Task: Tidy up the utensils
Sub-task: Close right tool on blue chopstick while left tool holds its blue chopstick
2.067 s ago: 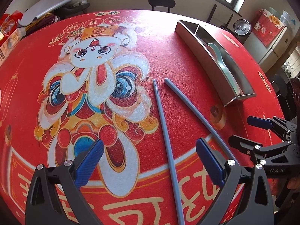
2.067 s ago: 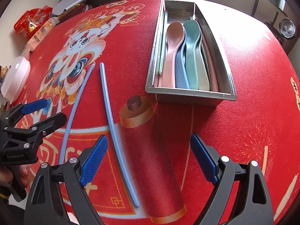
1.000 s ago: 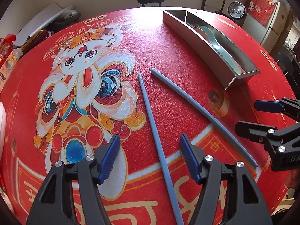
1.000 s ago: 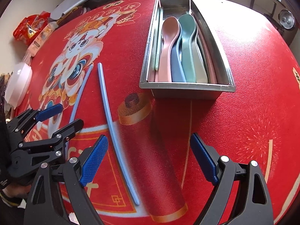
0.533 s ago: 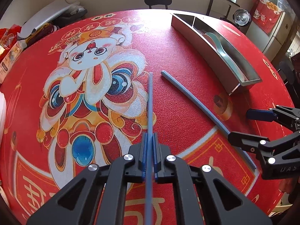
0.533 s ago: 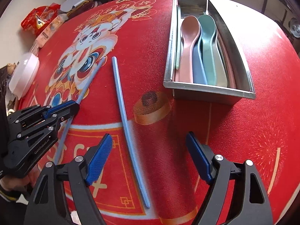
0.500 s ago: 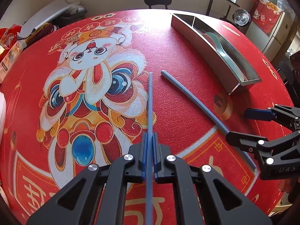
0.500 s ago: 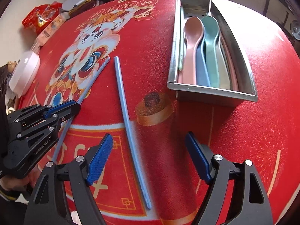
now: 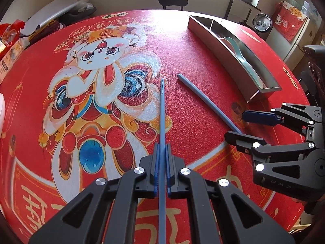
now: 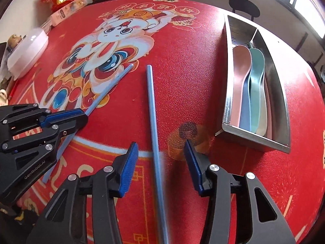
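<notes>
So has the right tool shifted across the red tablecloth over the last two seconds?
Yes. The right tool now straddles the blue chopstick, which earlier lay left of its jaws; they've been closing.

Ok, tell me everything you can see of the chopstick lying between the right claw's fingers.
The free chopstick is a slim, straight, light-blue stick, plastic by its look, with a blunt squared far end. It lies flat on the red tablecloth, running away from the right claw, whose jaws have just been closing and straddle it without the blue pads touching it. Its near end runs out of view under the claw. It lies apart from the other chopstick clamped in the left claw and from the steel tray.
</notes>
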Tool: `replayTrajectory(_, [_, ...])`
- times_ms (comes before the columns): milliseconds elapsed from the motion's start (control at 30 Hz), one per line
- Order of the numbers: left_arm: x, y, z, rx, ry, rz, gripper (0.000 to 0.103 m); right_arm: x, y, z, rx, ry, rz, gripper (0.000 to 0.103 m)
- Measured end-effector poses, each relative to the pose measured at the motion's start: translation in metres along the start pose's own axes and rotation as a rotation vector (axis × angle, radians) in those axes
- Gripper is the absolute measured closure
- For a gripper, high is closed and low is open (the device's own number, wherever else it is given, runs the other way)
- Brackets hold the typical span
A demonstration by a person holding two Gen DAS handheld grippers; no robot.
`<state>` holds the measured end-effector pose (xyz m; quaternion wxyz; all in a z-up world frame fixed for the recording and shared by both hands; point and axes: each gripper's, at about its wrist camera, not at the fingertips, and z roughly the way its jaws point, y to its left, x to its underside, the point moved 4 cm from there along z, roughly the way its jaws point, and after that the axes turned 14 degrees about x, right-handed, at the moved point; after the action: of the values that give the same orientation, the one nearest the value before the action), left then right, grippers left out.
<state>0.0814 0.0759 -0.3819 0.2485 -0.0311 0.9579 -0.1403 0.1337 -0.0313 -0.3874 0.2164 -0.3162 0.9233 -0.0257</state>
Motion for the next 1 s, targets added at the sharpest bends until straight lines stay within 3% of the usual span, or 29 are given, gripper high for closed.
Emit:
replayTrajectory(100, [0.0, 0.0, 0.0, 0.001, -0.001, 0.0, 0.097, 0.0, 0.002, -0.002, -0.009, -0.002, -0.008, 0.078])
replayTrajectory(300, [0.001, 0.0, 0.0, 0.003, -0.006, -0.005, 0.097, 0.003, 0.003, -0.004, -0.03, 0.005, -0.002, 0.093])
replayTrajectory(1000, [0.0, 0.002, -0.001, 0.009, -0.011, -0.023, 0.097, 0.012, -0.007, -0.005, -0.084, 0.033, 0.058, 0.097])
